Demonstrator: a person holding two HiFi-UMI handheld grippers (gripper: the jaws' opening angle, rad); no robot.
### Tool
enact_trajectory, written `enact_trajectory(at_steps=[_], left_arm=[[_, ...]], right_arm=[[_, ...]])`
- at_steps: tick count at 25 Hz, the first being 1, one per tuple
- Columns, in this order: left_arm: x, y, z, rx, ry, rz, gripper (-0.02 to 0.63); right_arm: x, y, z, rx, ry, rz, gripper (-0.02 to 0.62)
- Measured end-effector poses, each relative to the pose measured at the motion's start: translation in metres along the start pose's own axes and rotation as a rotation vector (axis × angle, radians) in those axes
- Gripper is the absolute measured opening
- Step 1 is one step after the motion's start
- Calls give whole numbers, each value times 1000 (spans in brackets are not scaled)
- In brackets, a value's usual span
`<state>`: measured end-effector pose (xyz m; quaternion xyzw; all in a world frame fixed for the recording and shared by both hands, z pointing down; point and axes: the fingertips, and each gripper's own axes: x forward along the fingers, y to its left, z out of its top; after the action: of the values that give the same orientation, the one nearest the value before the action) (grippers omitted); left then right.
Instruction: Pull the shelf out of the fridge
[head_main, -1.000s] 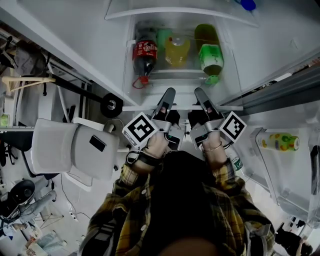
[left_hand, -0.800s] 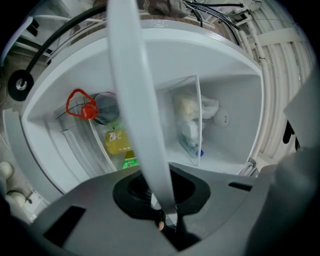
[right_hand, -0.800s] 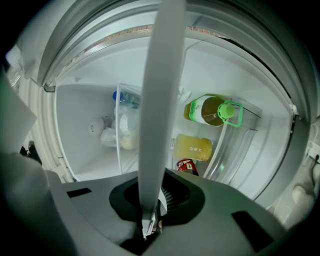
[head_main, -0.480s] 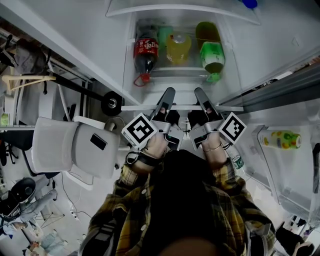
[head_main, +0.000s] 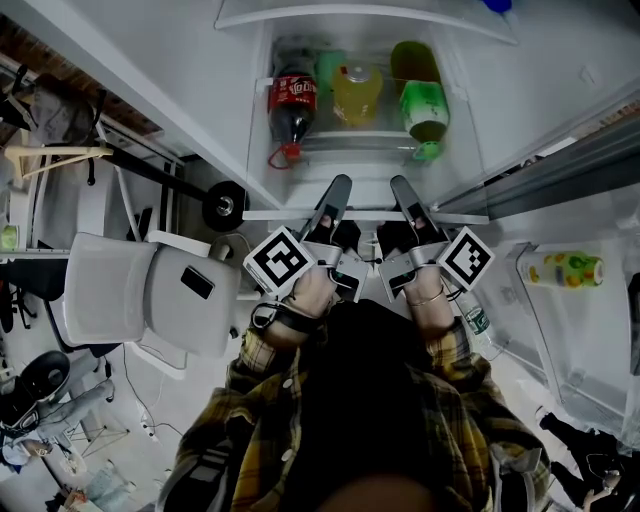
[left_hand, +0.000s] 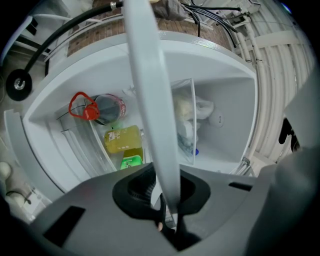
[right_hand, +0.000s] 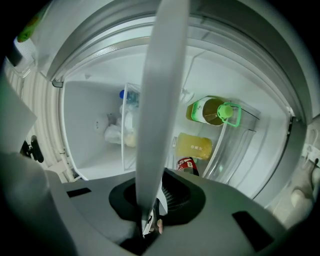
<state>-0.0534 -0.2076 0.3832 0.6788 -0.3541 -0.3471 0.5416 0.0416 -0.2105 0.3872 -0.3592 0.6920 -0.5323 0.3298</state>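
The fridge stands open in front of me. Its shelf shows as a white front strip (head_main: 365, 213) running across the opening. My left gripper (head_main: 337, 186) and right gripper (head_main: 401, 186) reach over that strip side by side, a hand's width apart. In the left gripper view the strip (left_hand: 150, 100) passes upright through my left gripper (left_hand: 167, 200), whose jaws are closed on it. In the right gripper view the strip (right_hand: 162, 100) runs the same way through my right gripper (right_hand: 147, 200). The right jaws have just been opening slightly, with the strip still clamped between them.
Below the shelf lie a cola bottle (head_main: 291, 105), a yellow drink bottle (head_main: 355, 95) and a green bottle (head_main: 425, 110). The open fridge door at the right holds a bottle (head_main: 565, 270). A white chair (head_main: 140, 295) stands at the left.
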Motion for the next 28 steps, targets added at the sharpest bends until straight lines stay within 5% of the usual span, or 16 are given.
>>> enact_trajectory(at_steps=[28], left_arm=[[-3,9,0,-14,-27,-4,39]], right_arm=[[1,-5,-1,4,24,16,37]])
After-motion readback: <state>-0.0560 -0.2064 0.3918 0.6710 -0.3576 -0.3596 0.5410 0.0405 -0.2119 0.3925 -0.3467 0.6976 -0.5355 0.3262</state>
